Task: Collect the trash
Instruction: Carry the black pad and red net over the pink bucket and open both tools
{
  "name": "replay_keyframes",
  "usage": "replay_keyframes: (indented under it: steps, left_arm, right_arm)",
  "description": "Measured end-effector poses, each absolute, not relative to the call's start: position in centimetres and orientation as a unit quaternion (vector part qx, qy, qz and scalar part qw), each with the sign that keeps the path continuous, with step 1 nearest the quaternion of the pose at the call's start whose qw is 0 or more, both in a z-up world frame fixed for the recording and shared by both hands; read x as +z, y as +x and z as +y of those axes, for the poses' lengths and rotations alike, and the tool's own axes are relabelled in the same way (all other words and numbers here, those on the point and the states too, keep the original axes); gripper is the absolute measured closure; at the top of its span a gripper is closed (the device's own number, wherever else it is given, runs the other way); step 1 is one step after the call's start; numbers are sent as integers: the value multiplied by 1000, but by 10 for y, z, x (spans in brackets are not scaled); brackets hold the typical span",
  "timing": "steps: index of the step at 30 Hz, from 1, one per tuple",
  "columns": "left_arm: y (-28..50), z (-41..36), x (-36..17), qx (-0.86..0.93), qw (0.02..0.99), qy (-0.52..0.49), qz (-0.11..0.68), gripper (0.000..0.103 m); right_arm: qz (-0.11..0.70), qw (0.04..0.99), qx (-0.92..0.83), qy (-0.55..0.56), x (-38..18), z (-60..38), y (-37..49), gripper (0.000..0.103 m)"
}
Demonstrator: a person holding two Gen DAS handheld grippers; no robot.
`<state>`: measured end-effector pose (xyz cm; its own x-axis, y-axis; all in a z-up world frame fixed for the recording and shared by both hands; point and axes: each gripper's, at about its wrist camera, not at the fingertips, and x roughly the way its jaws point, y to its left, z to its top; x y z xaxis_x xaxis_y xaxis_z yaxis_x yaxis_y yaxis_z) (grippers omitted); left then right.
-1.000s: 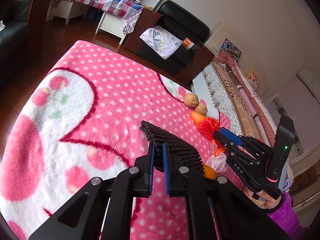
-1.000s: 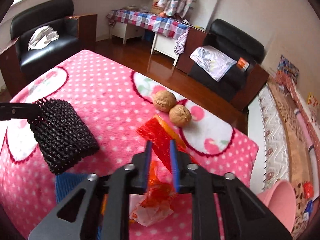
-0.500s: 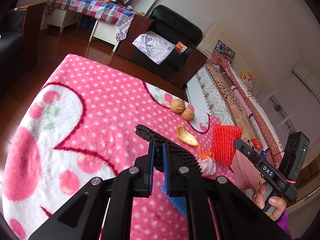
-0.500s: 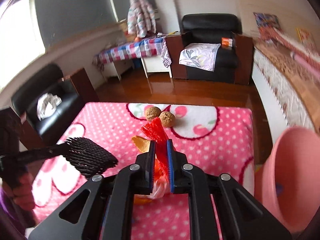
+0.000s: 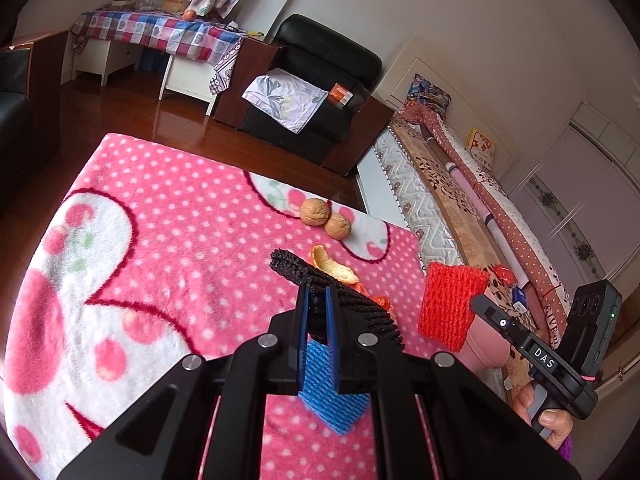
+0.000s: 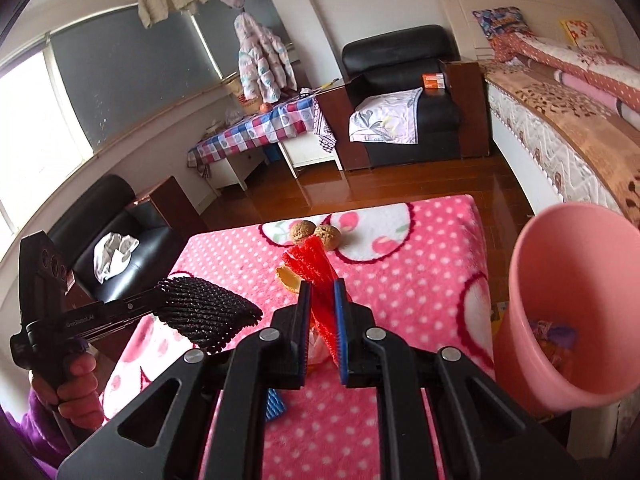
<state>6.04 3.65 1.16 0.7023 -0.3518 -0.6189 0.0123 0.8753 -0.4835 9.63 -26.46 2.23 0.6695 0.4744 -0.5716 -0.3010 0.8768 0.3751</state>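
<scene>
Over a desk (image 5: 168, 208) draped in a pink polka-dot blanket, the left gripper (image 5: 317, 300) has its jaws clamped on a black foam net (image 5: 360, 308), while the right gripper (image 6: 321, 292) pinches a red foam net (image 6: 316, 264) held off the desk's edge. Only the right wrist view shows the pink bin (image 6: 560, 280) beside the desk, scraps inside; the left view alone shows most of a blue net (image 5: 332, 396) lying flat. Two walnuts (image 5: 326, 218) and orange peel (image 5: 332, 264) sit mid-desk. A second ago the red net lay on the blanket; it now hangs lifted near the bin
</scene>
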Motion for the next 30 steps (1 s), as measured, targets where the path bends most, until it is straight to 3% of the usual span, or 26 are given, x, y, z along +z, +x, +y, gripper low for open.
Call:
replay_keyframes:
  steps: [30]
  left_arm:
    - [84, -47, 38, -152, 900, -171, 371, 95]
  right_arm:
    - [271, 939, 96, 189, 30, -375, 73, 92]
